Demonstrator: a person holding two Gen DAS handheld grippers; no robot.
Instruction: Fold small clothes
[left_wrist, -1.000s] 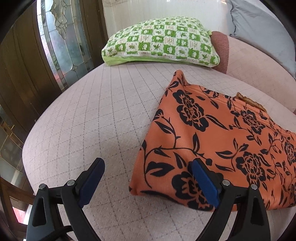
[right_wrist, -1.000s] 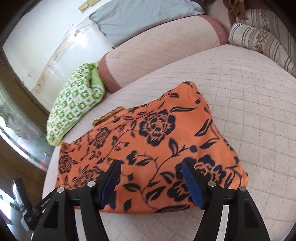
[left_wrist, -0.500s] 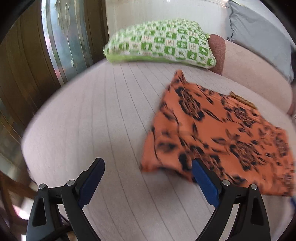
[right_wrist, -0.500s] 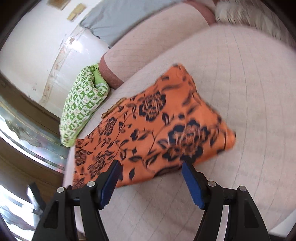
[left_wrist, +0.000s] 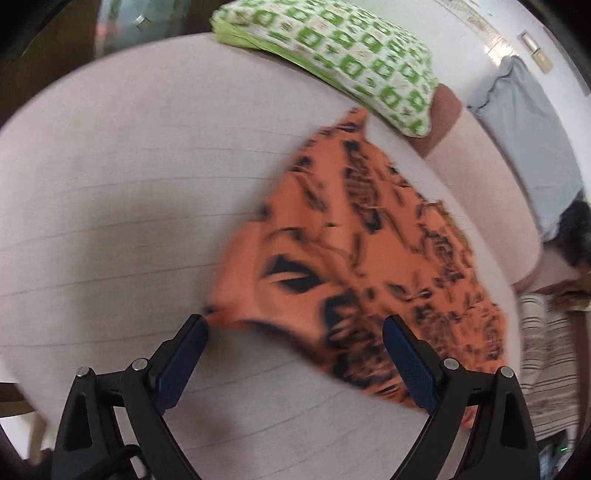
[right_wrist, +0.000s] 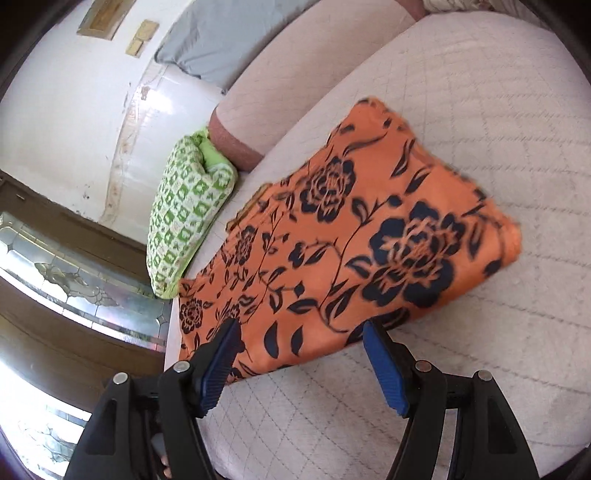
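Observation:
An orange cloth with black flowers (left_wrist: 354, 251) lies folded flat on the pale quilted sofa seat (left_wrist: 122, 177). It also shows in the right wrist view (right_wrist: 354, 236). My left gripper (left_wrist: 295, 354) is open and empty, just short of the cloth's near edge. My right gripper (right_wrist: 301, 356) is open and empty, its jaws standing over the cloth's near edge above the seat (right_wrist: 480, 369). Neither gripper touches the cloth.
A green checked pillow (left_wrist: 340, 55) lies at the far end of the seat, also in the right wrist view (right_wrist: 184, 225). A grey pillow (left_wrist: 528, 140) rests on the sofa back. A striped cushion (left_wrist: 550, 362) sits at the right. A glass door (right_wrist: 55, 280) stands left.
Both grippers have pulled back and tilted, so the cloth sits farther away and turned in both views. The cloth stays flat on the seat. Both jaws stay open.

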